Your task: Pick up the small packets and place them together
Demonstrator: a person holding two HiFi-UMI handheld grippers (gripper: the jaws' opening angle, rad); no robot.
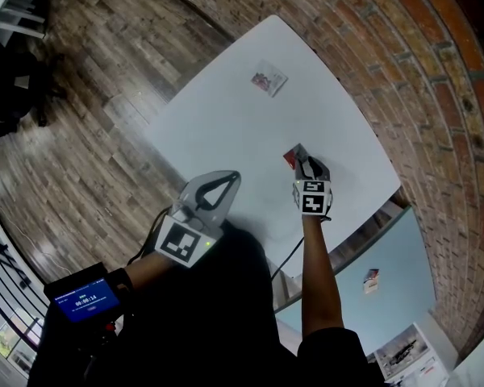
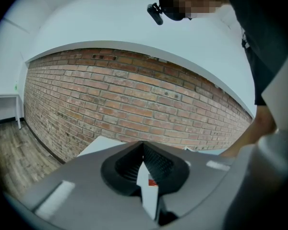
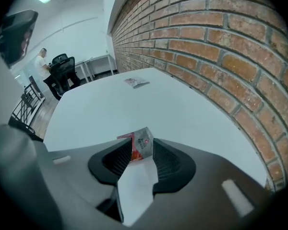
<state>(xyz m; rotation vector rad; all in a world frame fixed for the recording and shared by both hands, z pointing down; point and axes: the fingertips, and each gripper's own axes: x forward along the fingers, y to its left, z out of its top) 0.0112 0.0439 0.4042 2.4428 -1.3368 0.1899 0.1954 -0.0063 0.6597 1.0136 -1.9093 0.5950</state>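
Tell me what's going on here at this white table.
A person works over a white table by a brick wall, a tool in each hand. The right tool is down at a small red packet, which sits between its parted jaws. The left tool hangs near the body, jaws together, nothing in them. A second packet lies alone at the table's far end, so the two aren't together yet.
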